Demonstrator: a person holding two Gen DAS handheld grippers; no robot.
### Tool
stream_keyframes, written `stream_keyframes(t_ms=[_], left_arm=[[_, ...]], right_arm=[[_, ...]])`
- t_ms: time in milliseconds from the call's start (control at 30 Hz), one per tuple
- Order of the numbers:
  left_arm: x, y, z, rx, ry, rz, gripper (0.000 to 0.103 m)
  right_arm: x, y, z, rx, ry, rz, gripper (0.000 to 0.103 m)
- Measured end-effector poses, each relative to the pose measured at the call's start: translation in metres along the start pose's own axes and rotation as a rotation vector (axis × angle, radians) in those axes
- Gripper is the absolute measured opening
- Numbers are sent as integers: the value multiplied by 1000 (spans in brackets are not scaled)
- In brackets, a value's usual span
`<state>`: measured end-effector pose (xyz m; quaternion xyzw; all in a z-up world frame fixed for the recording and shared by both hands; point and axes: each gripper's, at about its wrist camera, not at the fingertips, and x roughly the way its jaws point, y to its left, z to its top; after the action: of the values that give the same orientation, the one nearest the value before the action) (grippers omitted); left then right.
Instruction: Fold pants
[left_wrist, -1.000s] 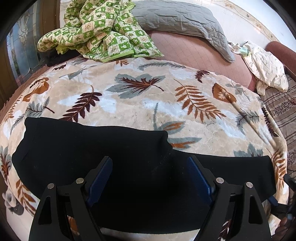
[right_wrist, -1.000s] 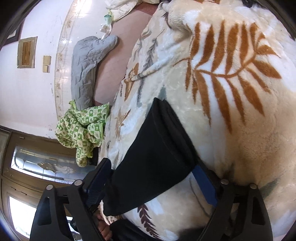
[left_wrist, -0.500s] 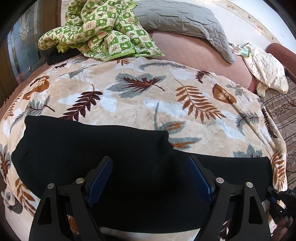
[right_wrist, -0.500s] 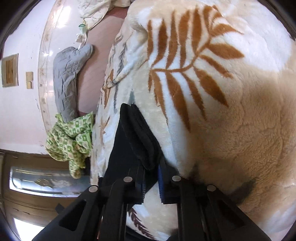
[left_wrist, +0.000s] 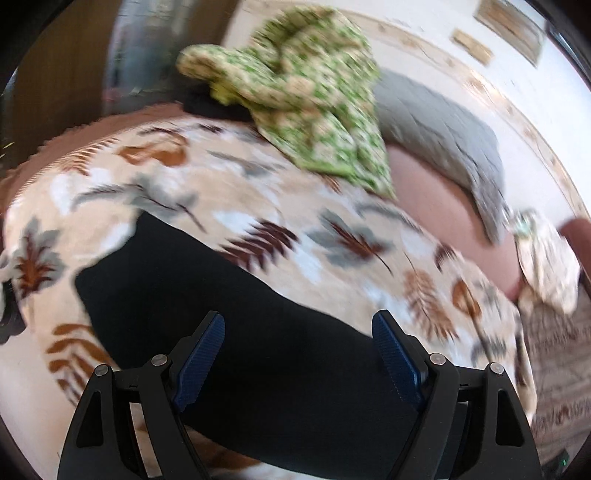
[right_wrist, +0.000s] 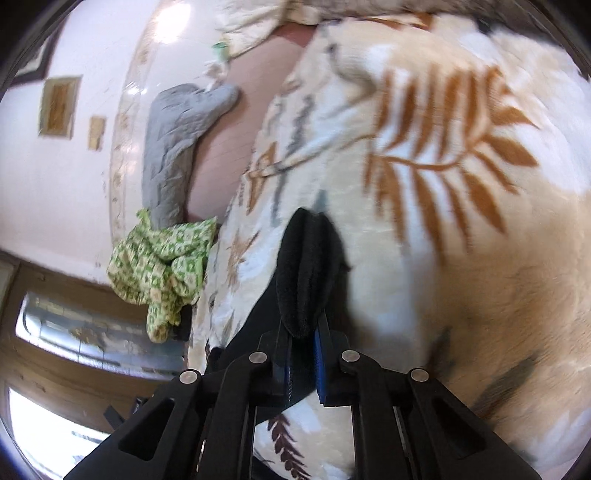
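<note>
A bed fills both views, spread with a cream leaf-print blanket (left_wrist: 295, 206); a green patterned cloth (left_wrist: 314, 110) and a grey quilted pillow (left_wrist: 443, 129) lie far ahead of the left tool, against a pale wall. The black pants (left_wrist: 258, 332) stretch flat across the blanket, passing under and between the left tool (left_wrist: 299, 339), whose blue pads stand wide apart and hold nothing.

The right tool (right_wrist: 303, 332) has changed most: a second ago its fingers were spread around the end of the pants; now they are drawn narrow and pinch a bunched fold of the black fabric (right_wrist: 306, 273), which sticks out just ahead of the pads. The left view has swung and blurred, so that tool is moving off toward the far end of the garment.

So, by my reading, one end is secured and the lift-and-carry for the fold can start once the left tool takes its own grip.
</note>
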<state>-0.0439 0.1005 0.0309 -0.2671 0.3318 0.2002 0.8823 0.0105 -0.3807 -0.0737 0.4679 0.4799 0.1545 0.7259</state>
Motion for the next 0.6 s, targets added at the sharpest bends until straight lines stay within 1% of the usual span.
stream_keyframes(t_ms=[67, 100, 133, 200, 300, 367, 500, 567, 600], left_arm=[[-6, 11, 0, -36, -35, 34, 83], [-7, 13, -2, -51, -41, 45, 83], [-6, 18, -3, -74, -43, 57, 83], [2, 23, -9, -133, -17, 68, 83], [14, 23, -12, -162, 43, 35, 83], [17, 21, -12, -163, 67, 10, 82], [11, 26, -13, -186, 52, 5, 83], [15, 31, -6, -204, 53, 3, 83], [15, 33, -6, -215, 53, 1, 83]], right_arm=[[1, 11, -5, -49, 4, 17, 8], [4, 20, -9, -84, 23, 54, 8], [8, 28, -13, -109, 37, 74, 8], [16, 42, -21, -163, 66, 106, 8], [37, 76, -42, -282, 132, 179, 8], [55, 97, -60, -359, 185, 200, 8], [91, 137, -99, -472, 278, 262, 8], [113, 166, -121, -554, 320, 259, 8], [121, 173, -126, -572, 331, 255, 8]])
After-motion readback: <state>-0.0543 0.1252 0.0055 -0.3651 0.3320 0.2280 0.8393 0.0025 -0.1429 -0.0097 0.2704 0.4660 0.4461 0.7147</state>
